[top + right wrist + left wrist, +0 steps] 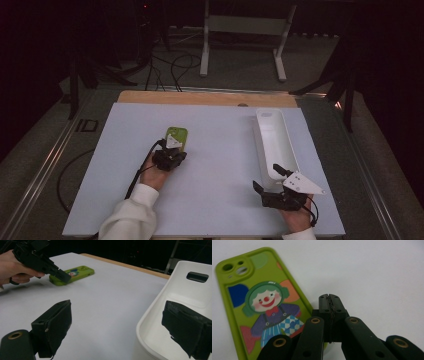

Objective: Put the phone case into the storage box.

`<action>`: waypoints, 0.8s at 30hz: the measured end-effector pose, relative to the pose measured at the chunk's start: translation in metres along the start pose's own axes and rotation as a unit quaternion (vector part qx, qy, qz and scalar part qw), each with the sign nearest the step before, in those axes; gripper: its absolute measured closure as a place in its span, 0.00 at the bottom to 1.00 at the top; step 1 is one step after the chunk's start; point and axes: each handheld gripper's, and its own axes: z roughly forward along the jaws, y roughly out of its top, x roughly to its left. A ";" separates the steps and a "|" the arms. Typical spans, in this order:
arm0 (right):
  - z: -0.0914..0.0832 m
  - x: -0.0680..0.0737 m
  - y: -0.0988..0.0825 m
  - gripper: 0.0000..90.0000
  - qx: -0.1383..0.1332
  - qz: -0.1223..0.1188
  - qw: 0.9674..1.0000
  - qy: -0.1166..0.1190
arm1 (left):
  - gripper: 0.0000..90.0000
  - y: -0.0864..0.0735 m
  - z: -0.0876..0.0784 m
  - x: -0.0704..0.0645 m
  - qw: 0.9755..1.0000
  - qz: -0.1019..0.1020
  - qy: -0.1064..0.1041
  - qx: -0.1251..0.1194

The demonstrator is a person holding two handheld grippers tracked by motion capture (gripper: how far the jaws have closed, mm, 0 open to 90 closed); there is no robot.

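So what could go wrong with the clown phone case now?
The left gripper has shut on nothing, its tips beside the green rubbery phone case with the clown picture, so it may just push the case across the white table mat. The open right gripper straddles the white plastic tray's rim and might knock it.

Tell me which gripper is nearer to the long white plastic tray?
Right. The right gripper is open at the tray's near end; the left gripper is far across the table, beside the green phone case.

We see the left gripper (171,150) at the near end of the green phone case (177,136); the right gripper (272,181) sits well right of that case, jaws apart, beside the white tray (276,142).
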 end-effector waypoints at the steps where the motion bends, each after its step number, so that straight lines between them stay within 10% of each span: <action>1: 0.000 0.000 0.000 0.10 0.000 0.000 1.000 0.000 | 1.00 -0.001 -0.001 0.001 1.000 -0.002 0.003 0.000; 24: 0.001 0.000 0.000 0.10 0.000 0.000 1.000 -0.001 | 0.90 -0.013 -0.021 0.016 0.999 -0.032 0.011 -0.017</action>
